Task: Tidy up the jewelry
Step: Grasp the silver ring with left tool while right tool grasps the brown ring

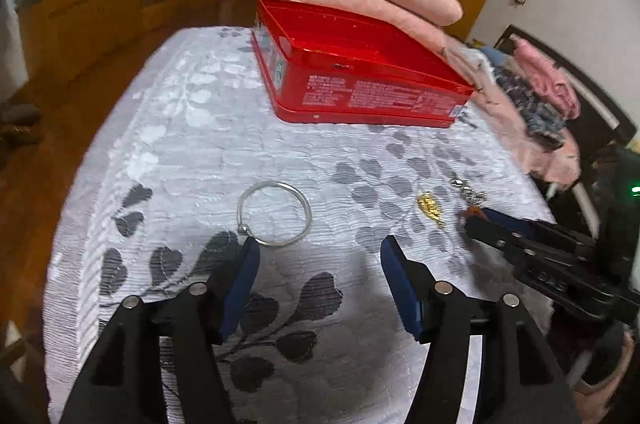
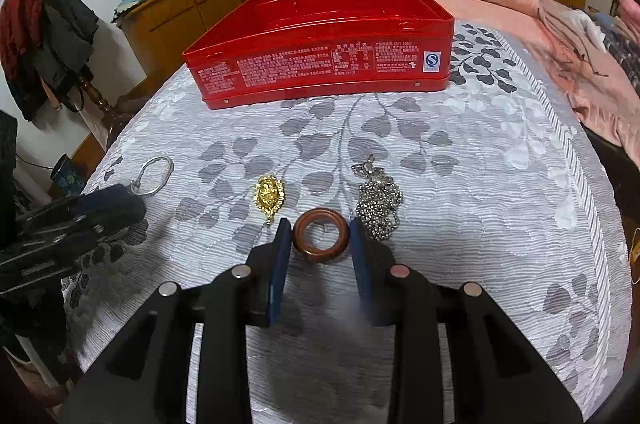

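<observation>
**Right wrist view: brown ring framed, tin still to fill**

Largest first, the red tin sits open at the far side of the grey leaf-print bedspread; no jewelry shows inside. The right gripper brackets the brown ring, pads seemingly touching its sides, so I judge pickup the step in hand, lift and carry next. Only here do the bead chain and gold pendant read clearly.

Left wrist view alone shows the left gripper released, empty, the silver bangle just ahead
</observation>
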`<state>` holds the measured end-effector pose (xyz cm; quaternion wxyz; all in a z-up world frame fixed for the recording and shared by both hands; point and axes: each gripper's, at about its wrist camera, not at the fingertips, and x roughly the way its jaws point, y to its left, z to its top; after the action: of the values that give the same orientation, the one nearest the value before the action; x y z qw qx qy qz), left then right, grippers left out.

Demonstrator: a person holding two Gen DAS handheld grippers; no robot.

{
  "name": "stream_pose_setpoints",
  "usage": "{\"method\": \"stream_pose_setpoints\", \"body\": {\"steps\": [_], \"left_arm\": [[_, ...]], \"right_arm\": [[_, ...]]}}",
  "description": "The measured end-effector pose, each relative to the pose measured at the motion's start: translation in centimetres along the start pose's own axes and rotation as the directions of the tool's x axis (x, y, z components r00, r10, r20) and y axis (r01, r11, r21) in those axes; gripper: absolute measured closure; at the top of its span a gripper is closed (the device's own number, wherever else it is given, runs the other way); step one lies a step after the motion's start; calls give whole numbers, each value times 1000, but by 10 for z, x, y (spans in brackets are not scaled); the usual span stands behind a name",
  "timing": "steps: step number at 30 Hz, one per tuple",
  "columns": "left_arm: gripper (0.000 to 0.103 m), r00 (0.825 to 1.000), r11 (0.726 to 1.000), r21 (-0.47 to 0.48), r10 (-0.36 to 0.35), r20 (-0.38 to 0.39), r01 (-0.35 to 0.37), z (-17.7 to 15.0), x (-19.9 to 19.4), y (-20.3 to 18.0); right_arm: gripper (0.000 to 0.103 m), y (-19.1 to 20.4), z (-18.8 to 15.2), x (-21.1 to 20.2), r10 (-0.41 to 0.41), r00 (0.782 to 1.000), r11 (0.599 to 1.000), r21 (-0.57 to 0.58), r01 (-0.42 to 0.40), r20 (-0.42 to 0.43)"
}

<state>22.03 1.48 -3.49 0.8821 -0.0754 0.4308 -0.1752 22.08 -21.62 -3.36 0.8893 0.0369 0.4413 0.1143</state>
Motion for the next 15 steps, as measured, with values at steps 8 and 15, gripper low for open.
{"method": "stream_pose_setpoints", "body": {"steps": [8, 15], "left_arm": [[40, 990, 990, 9, 142, 13, -142, 8, 8, 4], [33, 977, 975, 69, 213, -26, -211, 14, 29, -2]], "right_arm": [[74, -1, 1, 5, 10, 1000, 1000, 2, -10, -5], [74, 0, 0, 5, 8, 1000, 1000, 2, -8, -4]]}}
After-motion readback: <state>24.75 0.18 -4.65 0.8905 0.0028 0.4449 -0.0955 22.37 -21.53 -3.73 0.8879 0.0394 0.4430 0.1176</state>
